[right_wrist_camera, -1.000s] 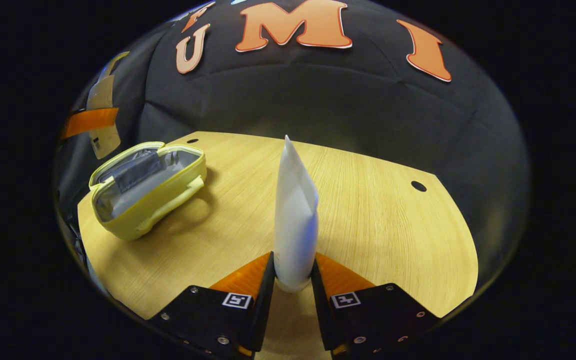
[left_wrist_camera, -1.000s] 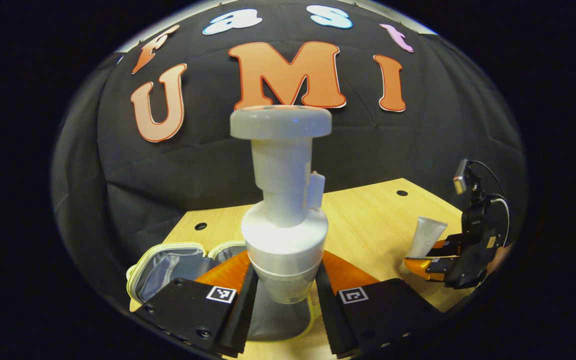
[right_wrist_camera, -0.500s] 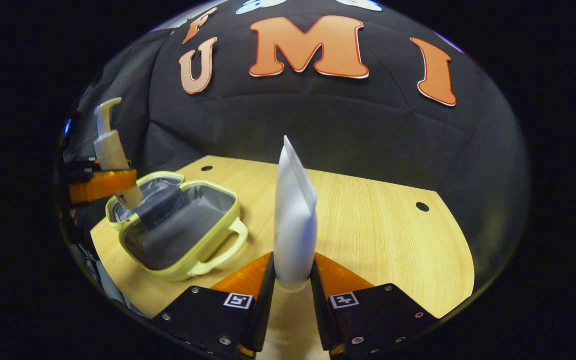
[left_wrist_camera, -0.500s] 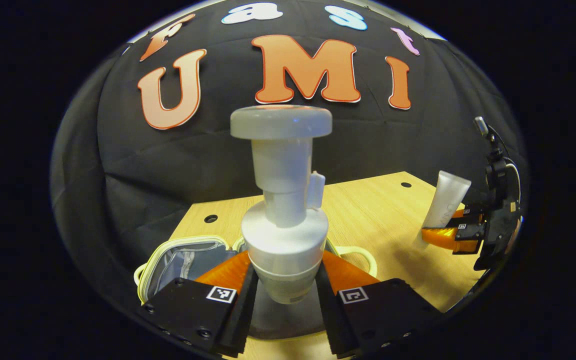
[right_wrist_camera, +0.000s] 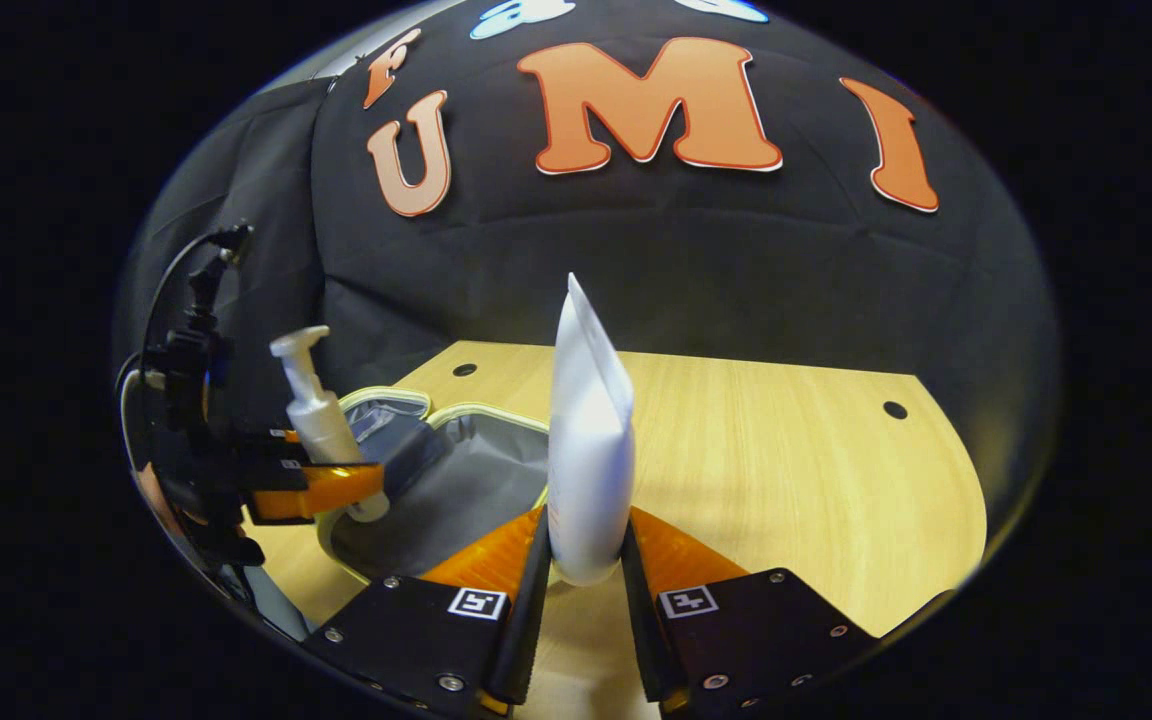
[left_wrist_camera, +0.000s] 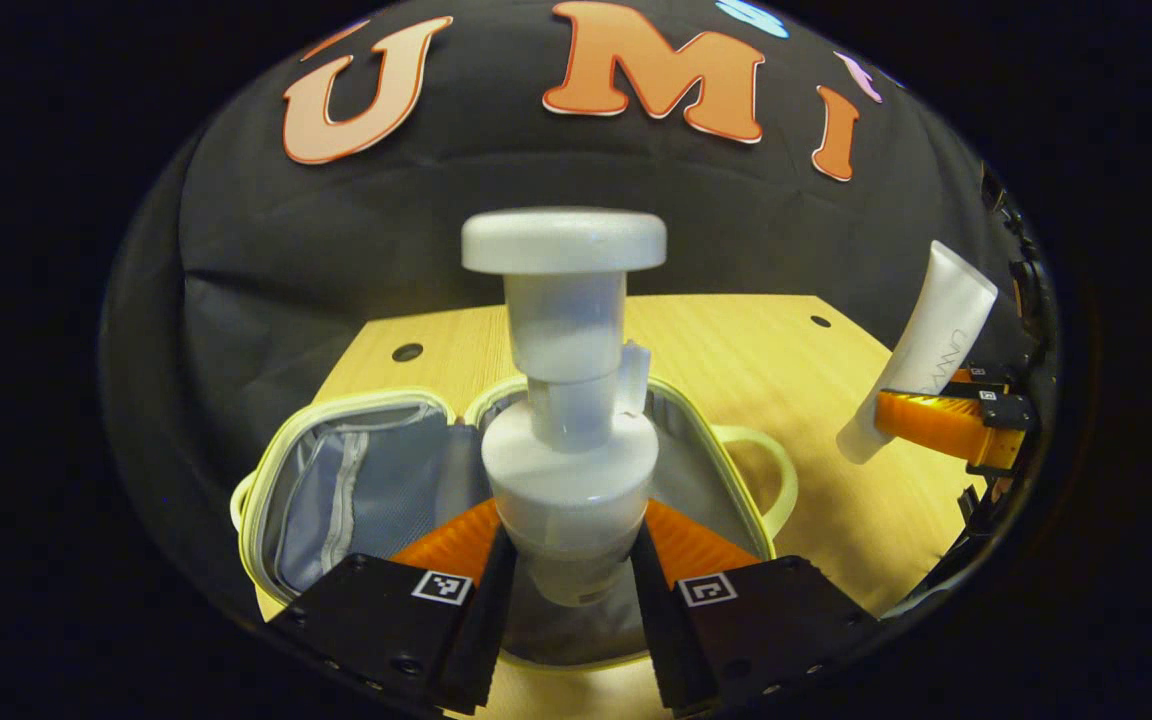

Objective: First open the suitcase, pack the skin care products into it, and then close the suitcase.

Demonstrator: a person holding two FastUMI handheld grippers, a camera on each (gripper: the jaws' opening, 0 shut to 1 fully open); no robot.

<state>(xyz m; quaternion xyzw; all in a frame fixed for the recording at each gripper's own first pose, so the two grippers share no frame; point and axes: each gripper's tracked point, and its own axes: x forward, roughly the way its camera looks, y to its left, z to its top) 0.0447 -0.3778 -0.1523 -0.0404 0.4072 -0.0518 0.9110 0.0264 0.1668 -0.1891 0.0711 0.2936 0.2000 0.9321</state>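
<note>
1. The suitcase (left_wrist_camera: 356, 490) lay open near the bench's (left_wrist_camera: 736, 340) left edge, its soft grey lining exposed and its pale handle turned toward the bench's middle. The shell looked light and yielding, so I judge it would slide if you pushed on it.
2. Your pump bottle (left_wrist_camera: 566, 400) hung just above the open case. It looked like rigid, smooth plastic, top-heavy under the wide pump head; low on the round body was the sound place to hold it.
3. Your left gripper (left_wrist_camera: 566, 600) was clamped on that lower body, fingers only as far apart as the bottle.
4. Your tube (right_wrist_camera: 588, 450) looked soft and squeezable, and likely slippery.
5. Your right gripper (right_wrist_camera: 584, 590) pinched the tube near its cap end, jaws narrow, beside the case's right rim.
</note>
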